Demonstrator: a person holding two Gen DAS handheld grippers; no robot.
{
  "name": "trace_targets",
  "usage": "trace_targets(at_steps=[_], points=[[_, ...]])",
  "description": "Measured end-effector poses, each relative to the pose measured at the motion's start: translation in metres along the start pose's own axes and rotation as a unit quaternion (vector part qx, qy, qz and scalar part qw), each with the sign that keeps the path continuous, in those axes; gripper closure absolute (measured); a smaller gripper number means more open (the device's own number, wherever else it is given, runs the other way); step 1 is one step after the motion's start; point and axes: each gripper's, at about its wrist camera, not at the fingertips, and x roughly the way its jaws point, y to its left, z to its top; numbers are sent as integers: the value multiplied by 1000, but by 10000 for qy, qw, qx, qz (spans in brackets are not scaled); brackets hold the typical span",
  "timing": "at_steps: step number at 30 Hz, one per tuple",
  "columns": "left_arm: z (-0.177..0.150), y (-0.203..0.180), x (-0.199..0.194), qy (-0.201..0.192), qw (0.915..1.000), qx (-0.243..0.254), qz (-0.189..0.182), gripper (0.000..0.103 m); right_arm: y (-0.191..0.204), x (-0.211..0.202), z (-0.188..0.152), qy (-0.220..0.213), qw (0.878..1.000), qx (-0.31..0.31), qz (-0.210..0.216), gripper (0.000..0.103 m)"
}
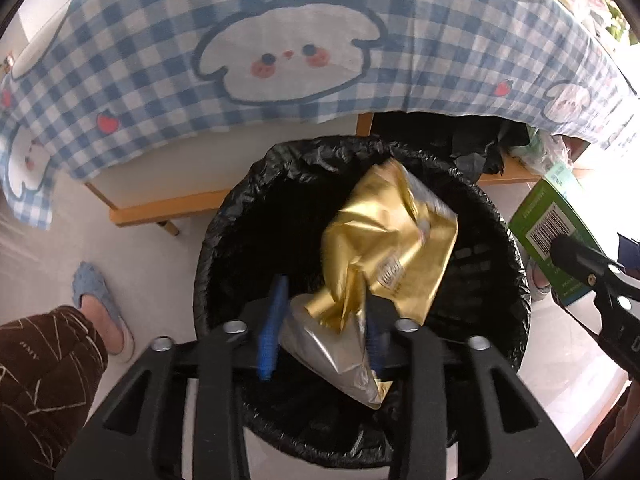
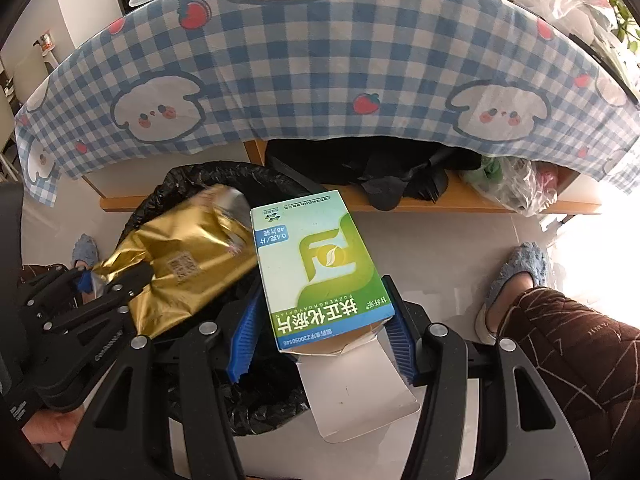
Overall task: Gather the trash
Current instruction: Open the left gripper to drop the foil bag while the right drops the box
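Your left gripper (image 1: pixel 322 332) has its fingers loosened around the gold bag (image 1: pixel 384 248), which hangs over the bin (image 1: pixel 224 216) below. Your right gripper (image 2: pixel 324 328) grips the green box (image 2: pixel 320 264); it goes in next.

Crumpled gold foil bag (image 1: pixel 384 240) and green box (image 2: pixel 320 272) above black-lined bin (image 1: pixel 224 240).

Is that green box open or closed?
Open: the green box has its end flap hanging loose, showing the cardboard inside.
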Motion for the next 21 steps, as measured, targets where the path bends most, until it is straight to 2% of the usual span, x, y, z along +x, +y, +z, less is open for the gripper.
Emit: trace_targets(at_steps=[4, 6, 12, 21], points=[[0, -1, -1, -92, 9999, 3, 40, 49, -2, 0, 0, 8, 10000, 55, 9, 50], [2, 2, -5, -180, 9998, -42, 60, 38, 0, 1, 1, 31, 10000, 64, 29, 50], [4, 27, -19, -445, 9982, -412, 11, 18, 20, 7, 8, 51, 9999, -8, 114, 50], [-2, 64, -32, -619, 9950, -786, 77, 6, 54, 17, 17, 82, 9996, -175, 191, 49]])
